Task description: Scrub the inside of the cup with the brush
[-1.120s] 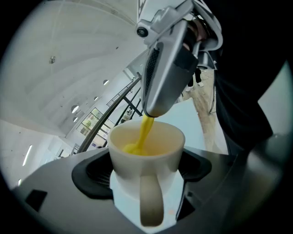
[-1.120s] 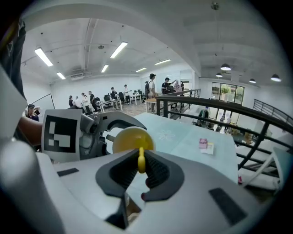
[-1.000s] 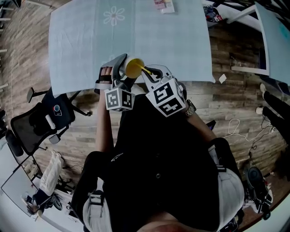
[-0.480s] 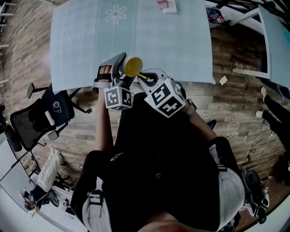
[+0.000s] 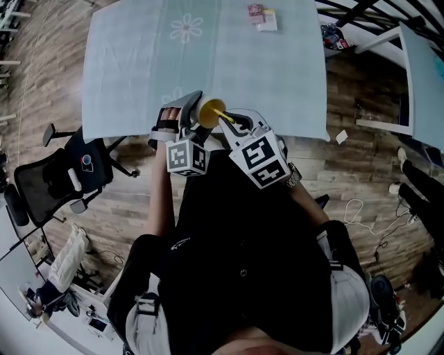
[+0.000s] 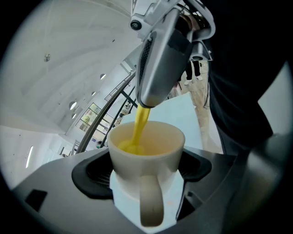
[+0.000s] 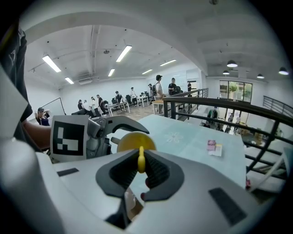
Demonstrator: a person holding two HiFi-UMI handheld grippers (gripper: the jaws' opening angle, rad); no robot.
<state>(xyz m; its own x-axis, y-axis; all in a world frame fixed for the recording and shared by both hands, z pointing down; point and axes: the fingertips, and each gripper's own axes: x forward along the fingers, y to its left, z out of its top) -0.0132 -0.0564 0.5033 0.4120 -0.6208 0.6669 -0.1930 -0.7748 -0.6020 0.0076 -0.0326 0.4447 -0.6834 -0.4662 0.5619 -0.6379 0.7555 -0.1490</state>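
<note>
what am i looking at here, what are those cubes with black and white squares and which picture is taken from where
There is no robot here. A person holds a two-jaw gripper in each hand, and the marker cubes are part of those grippers. The head view comes from a camera on the person's head, looking steeply down. The other two views come from a camera riding on each gripper, looking along its jaws. The left gripper is shut on a pale cup, with the cup's handle facing that camera. The right gripper is shut on the thin yellow handle of a brush, whose end reaches down inside the cup. A small packet lies at the far edge of the light blue table.
</note>
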